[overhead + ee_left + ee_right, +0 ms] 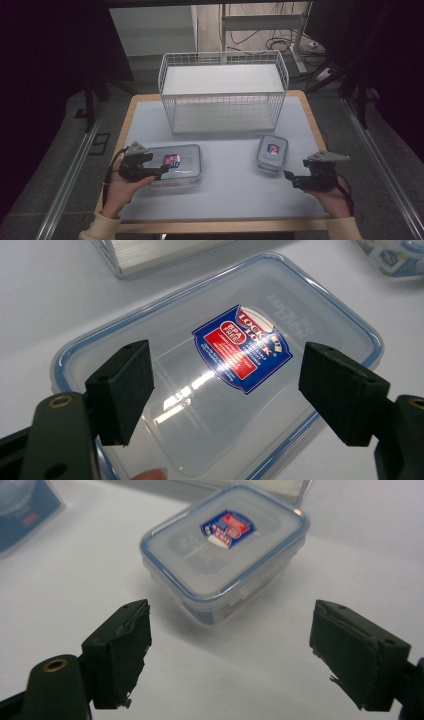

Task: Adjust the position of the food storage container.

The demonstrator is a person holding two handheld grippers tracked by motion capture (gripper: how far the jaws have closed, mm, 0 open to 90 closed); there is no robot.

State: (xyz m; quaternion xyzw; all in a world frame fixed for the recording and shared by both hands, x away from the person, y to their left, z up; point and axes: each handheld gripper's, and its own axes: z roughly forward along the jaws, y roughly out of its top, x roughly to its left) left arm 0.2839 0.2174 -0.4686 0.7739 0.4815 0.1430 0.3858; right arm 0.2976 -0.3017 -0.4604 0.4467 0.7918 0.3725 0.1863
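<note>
1. Left gripper (159, 172): held in the person's left hand (122, 187) at the table's near left, left of and well in front of the wire basket (223, 92). Its jaws stand wide apart over the near left part of the large container (175, 165), with nothing between the pads; whether they touch the lid cannot be told.
2. Large container: flat, clear, with a blue-rimmed lid and a blue-and-red label (242, 349), lying in front of the basket's left half. Bare mat shows between its far edge and the basket.
3. Wire basket: white, at the far middle of the table (295, 95), open at the top.
4. Open mat: a wide bare strip lies in front of the basket, between the two containers.
5. Small container (272, 152): clear, with a blue-rimmed lid, in front of the basket's right end, well apart from it.
6. Right gripper (288, 177): in the right hand (332, 197), just nearer than the small container, near the table's right edge. Jaws wide open and empty, clear of the container.
</note>
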